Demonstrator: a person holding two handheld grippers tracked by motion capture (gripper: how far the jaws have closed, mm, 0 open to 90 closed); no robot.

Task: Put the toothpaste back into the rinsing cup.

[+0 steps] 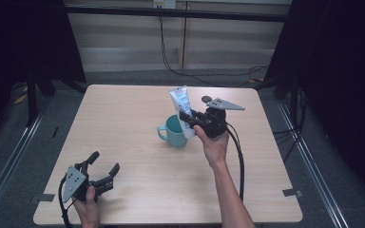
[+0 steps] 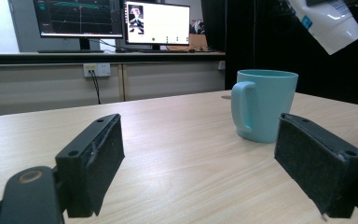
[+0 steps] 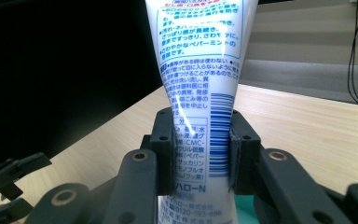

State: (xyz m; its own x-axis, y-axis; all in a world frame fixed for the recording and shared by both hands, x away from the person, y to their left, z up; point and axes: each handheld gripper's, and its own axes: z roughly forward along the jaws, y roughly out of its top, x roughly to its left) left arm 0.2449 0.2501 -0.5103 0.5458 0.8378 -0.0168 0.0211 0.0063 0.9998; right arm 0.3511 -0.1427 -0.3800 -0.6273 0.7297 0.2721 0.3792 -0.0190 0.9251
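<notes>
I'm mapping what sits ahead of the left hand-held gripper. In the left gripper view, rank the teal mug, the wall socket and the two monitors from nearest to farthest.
From the left hand-held gripper, which rests open low over the table:
1. Teal mug, on the table, ahead to the right.
2. Wall socket, on the wall panel beyond the table's far edge, left of centre.
3. Monitors, on the counter above the socket, farthest back.

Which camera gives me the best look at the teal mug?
The left gripper view: the teal mug stands there unobstructed, handle and rim clear. In the high view the mug is small, partly covered by the toothpaste tube. The right gripper view shows just a teal sliver beneath the tube.
</notes>
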